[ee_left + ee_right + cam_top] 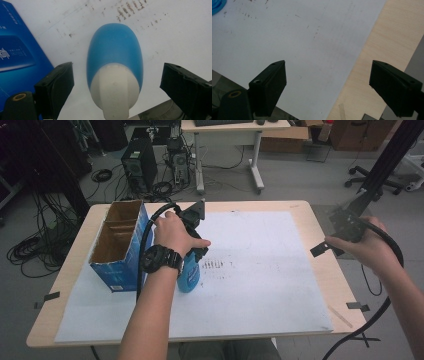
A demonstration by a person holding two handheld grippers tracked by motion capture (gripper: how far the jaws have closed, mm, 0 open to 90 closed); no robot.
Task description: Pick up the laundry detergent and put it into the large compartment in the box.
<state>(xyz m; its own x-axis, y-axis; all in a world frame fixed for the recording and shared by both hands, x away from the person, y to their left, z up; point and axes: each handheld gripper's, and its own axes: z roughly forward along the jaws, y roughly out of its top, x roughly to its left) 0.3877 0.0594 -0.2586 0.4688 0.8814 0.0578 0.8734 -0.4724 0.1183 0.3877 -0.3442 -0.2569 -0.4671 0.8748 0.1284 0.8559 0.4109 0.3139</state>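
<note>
High view shows my left forearm reaching forward over the surface's left half, wrist bent down, the left tool [196, 251] poised over the blue bottle [189, 275]. That bottle stands on the white sheet [270, 270] just beside the open blue box [117, 245] near the left edge. I see its white cap between jaws held wide apart, touching neither. My right hand holds the right tool [322, 249] at the right edge, jaws apart, gripping nothing.
</note>
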